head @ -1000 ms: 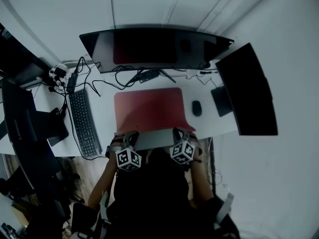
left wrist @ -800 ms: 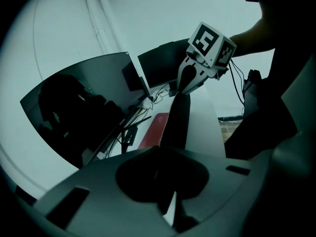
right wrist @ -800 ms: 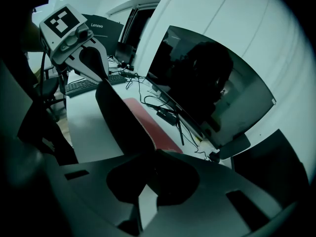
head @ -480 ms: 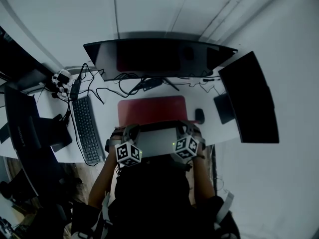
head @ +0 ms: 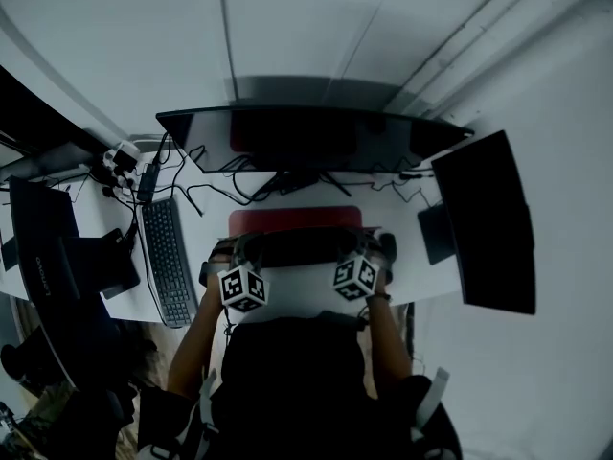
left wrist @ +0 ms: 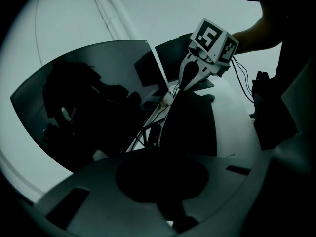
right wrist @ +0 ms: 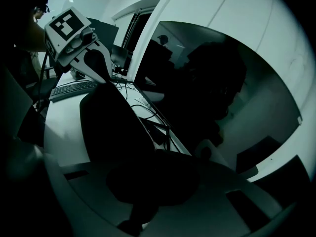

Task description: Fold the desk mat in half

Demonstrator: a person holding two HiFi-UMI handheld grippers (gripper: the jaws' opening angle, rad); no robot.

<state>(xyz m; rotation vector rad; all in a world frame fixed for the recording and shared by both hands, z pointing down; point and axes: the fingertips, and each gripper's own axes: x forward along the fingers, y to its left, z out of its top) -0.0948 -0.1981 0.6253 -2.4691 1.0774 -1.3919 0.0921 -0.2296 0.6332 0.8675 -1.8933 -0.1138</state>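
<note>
The desk mat, red on top and grey underneath, lies on the white desk in front of the curved monitor. Only a red strip (head: 295,219) shows at its far side. The near half is lifted, its grey underside (head: 297,293) facing me. My left gripper (head: 243,253) is shut on the raised edge's left corner and my right gripper (head: 365,248) on its right corner. In the left gripper view the mat (left wrist: 190,125) hangs dark below the right gripper (left wrist: 195,73). In the right gripper view the mat (right wrist: 111,125) runs to the left gripper (right wrist: 91,58).
A wide curved monitor (head: 306,137) stands just behind the mat, with tangled cables (head: 225,182) under it. A second dark screen (head: 484,218) and a tablet (head: 436,233) are at the right. A mouse (head: 387,248) sits beside the right gripper. A keyboard (head: 165,257) lies at the left.
Both grippers have carried the mat's near edge up and away from me toward the monitor. Much less of the red top shows now.
</note>
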